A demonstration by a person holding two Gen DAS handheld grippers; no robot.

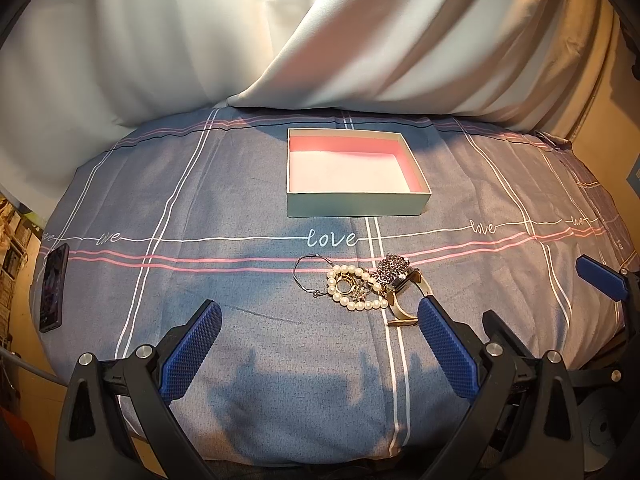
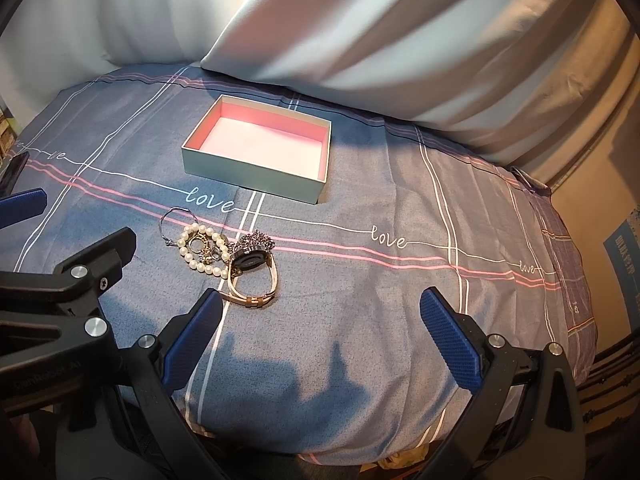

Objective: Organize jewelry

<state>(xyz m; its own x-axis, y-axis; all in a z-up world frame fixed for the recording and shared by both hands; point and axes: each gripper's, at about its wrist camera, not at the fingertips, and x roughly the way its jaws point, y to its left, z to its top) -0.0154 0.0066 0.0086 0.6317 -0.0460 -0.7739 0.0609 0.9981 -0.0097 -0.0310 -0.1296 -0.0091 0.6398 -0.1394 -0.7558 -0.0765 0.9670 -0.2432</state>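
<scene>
On bedsheet point(image 1: 200, 200): box point(image 1: 356, 205) open, nothing inside, beyond jewelry pile point(image 1: 360, 286). Watch point(image 2: 252, 276), pearl bracelet point(image 1: 352, 288), thin bangle point(image 1: 306, 276) tangled, touching. Left gripper point(image 1: 320, 344), right gripper point(image 2: 320, 328) both spread wide, holding nothing. Advice: pinch outermost piece alone, lift slowly, avoid dragging neighbours.

Black gripper point(image 1: 320, 312) frames, blue textured pads point(image 1: 192, 350), silver screws point(image 1: 494, 349).

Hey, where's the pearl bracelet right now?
The pearl bracelet lies on the bedspread in the jewelry pile, between the thin silver hoop and the watch, nearer than the open box.
</scene>
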